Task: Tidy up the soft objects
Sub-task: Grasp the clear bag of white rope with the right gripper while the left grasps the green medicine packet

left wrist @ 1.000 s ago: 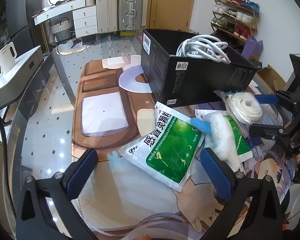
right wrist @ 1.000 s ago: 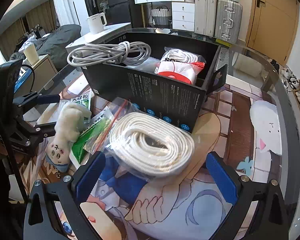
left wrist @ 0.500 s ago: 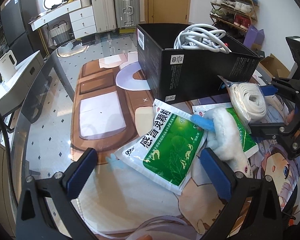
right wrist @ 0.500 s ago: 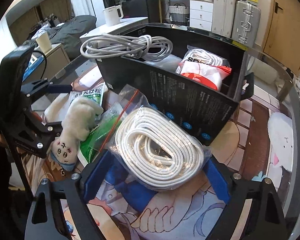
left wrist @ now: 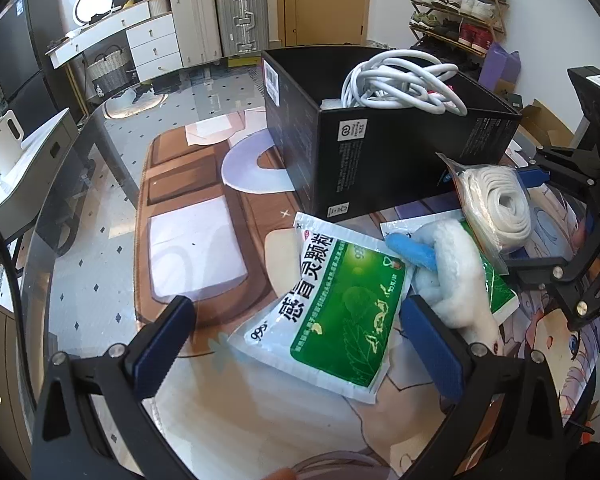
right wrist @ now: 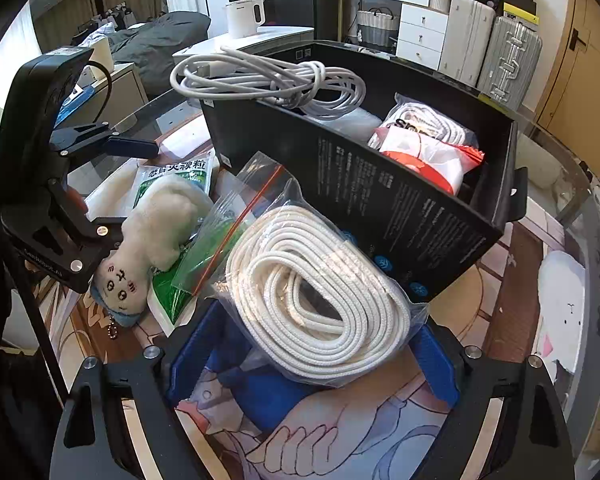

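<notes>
Right now your right gripper (right wrist: 312, 364) has its blue-padded jaws around the clear zip bag of coiled white rope (right wrist: 316, 296); the jaws have just been closing in, and both pads sit against the bag's sides, so it looks gripped, with the bag's red-striped seal end sticking up toward the box. Your left gripper (left wrist: 300, 344) stands wide apart and holds nothing: the green-and-white medicine sachet (left wrist: 332, 312) lies flat on the printed cartoon table mat (left wrist: 260, 412) between its pads, touching neither as far as you can see. Just beside that sachet, partly on top of a second green sachet (left wrist: 496, 292), lies the fluffy white plush doll with a blue cap and stitched face (right wrist: 152, 236), face toward you in the right wrist view, a small bead chain trailing from its cap. Behind these things stands the open black cardboard box (left wrist: 380, 160), upright on the mat, the rope bag leaning close to its near wall. Inside it you can see a bundled white power cable (right wrist: 272, 80) heaped at one end, rising above the rim, and a red-and-white plastic packet with more cord (right wrist: 428, 148) at the other end. Farther off, past the glass table edge, stand silver and white hard suitcases (left wrist: 220, 16) against the wall.
</notes>
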Motion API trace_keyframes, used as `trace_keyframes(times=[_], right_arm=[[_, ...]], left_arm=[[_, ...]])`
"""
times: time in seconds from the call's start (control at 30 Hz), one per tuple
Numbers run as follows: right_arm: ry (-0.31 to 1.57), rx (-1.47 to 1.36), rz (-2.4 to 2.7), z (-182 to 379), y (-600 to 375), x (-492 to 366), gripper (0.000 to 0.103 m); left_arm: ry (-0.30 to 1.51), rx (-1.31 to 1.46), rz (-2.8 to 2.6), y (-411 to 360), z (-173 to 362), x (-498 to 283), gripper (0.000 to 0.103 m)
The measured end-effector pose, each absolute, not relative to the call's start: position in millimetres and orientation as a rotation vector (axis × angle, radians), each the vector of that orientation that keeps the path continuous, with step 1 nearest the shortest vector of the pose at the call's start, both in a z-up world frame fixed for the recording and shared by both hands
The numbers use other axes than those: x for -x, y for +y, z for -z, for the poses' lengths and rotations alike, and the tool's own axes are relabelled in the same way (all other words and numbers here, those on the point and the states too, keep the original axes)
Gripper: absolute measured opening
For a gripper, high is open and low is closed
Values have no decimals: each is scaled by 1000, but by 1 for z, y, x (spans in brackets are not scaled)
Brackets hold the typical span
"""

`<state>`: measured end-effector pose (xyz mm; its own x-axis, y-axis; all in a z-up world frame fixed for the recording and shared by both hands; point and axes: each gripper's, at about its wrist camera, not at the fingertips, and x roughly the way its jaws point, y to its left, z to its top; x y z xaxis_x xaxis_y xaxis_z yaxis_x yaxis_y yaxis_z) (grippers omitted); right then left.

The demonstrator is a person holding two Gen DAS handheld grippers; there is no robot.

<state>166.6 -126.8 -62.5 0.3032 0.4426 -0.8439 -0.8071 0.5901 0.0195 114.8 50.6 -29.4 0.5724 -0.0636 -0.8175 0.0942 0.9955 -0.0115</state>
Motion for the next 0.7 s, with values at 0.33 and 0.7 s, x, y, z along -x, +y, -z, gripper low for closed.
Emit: trace_keyframes(times=[0.33, 0.7], right_arm=[[930, 434, -869, 58, -134, -163, 72], [916, 400, -870, 56, -145, -145, 51]], left_arm=[[912, -71, 175, 41, 21, -102, 61], [889, -25, 170, 45, 18, -88, 43]])
